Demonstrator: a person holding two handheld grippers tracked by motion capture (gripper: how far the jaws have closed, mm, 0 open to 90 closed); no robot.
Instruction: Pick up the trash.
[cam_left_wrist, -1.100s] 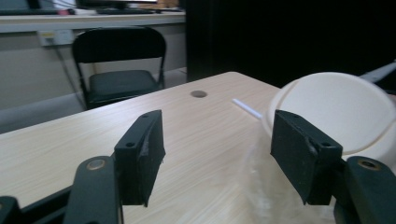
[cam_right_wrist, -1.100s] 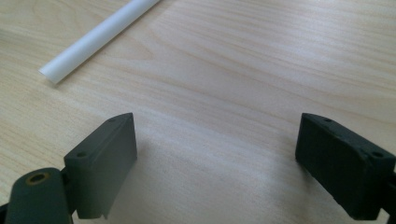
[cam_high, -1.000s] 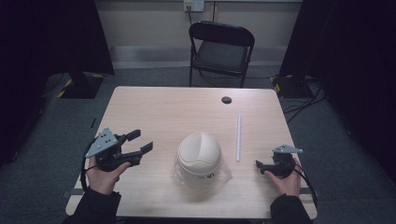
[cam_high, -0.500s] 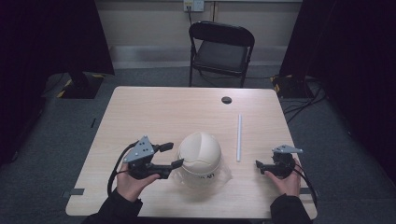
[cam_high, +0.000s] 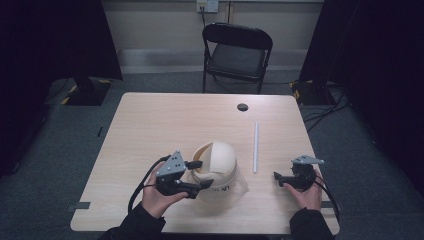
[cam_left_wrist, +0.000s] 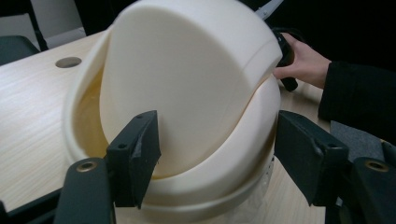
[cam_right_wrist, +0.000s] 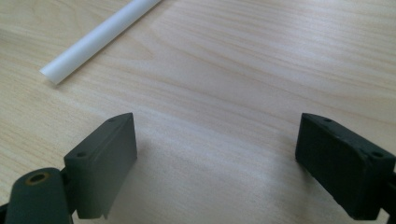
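At the near middle of the desk (cam_high: 150, 125): cream domed bin lid (cam_high: 216, 165) with a swing flap, sitting on a crumpled clear bag (cam_high: 239, 186).
Left hand-held gripper (cam_high: 200, 173): open, jaws straddling the lid's left side; one jaw sits at the flap opening, the other at the lid's lower rim. In the left gripper view (cam_left_wrist: 217, 158) the lid (cam_left_wrist: 187, 88) sits between the jaws, flap tipped inward; left jaw looks touching or nearly so, right jaw clear.
Right hand-held gripper (cam_high: 278, 178): open, holding nothing, resting on the desk well right of the lid. In the right gripper view (cam_right_wrist: 215, 154), bare desk between the jaws.
White tube (cam_high: 255, 147): lies flat just right of the lid, between it and the right gripper; its end shows in the right gripper view (cam_right_wrist: 93, 39).
Change vs 1.0 s ago: left gripper was well left of the lid and apart from it; at 0.5 s ago it was almost at the lid's left edge; now it brackets the lid.
Lid change: the dome looked closed and smooth earlier; now the flap is swung in and the inside shows.
Unchanged: right gripper, tube, and lid position.
Meaning: reach looks finished, with the left side poised to grip or push the flap; no closure yet.
Cable hole (cam_high: 242, 107): far side of the desk beyond the lid, not involved.
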